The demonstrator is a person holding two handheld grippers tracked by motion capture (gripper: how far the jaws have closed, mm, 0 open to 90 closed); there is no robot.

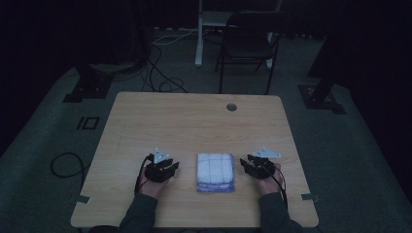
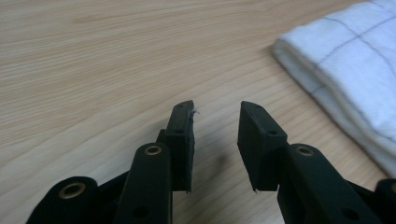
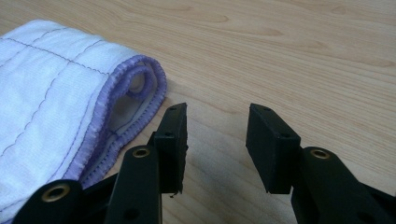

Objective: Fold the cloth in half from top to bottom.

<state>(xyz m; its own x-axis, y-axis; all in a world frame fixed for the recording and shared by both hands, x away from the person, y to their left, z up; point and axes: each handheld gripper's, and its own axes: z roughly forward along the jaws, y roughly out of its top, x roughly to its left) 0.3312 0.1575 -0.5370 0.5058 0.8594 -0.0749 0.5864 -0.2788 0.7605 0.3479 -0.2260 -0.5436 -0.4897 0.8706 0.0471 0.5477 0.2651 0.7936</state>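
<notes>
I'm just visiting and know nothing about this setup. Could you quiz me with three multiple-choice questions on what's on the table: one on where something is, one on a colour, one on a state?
1. Where does the folded white cloth with purple edging lie?
A. between the two grippers
B. by the table's far edge
C. on the chair

2. What colour is the cloth's stitched edge?
A. green
B. purple
C. red

3. How do the right gripper's jaws stand?
A. clamped on the cloth
B. shut, empty
C. open, empty

Answers: 1 A, the high view shows it on the light wooden table with the left gripper on its other side. 2 B, the right gripper view shows the purple hem. 3 C, bare wood shows in the gap.
</notes>
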